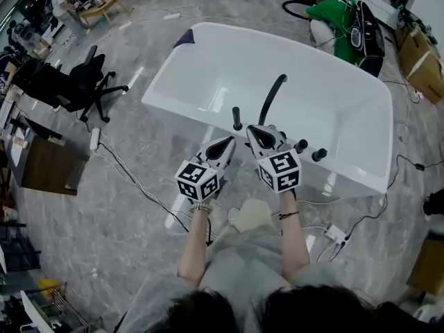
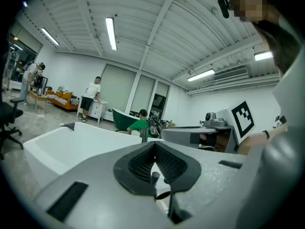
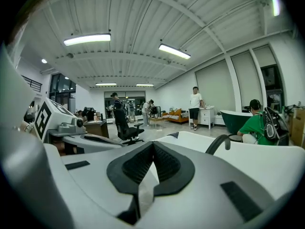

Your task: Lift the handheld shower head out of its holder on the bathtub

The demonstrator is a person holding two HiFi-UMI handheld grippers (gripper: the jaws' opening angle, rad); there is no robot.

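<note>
Left gripper (image 2: 153,145): jaws closed tip to tip, with nothing clamped between the pads. Right gripper (image 3: 152,144): jaws likewise closed and empty. Both grippers are held side by side, close but apart, and point at the near rim of the white bathtub (image 1: 208,54).

The shower head (image 1: 236,118) is a short black upright stick seated in its holder on that rim. It stands just ahead of the two gripper tips, nearer the left one; neither gripper touches it.

To its right, the black curved spout (image 1: 271,99) rises from the rim and arches over the basin. Two black knobs (image 1: 310,150) sit further right on the same rim.

A black office chair (image 1: 87,82) stands on the floor left of the tub. A person in a green top (image 1: 338,11) crouches beyond its far corner.
</note>
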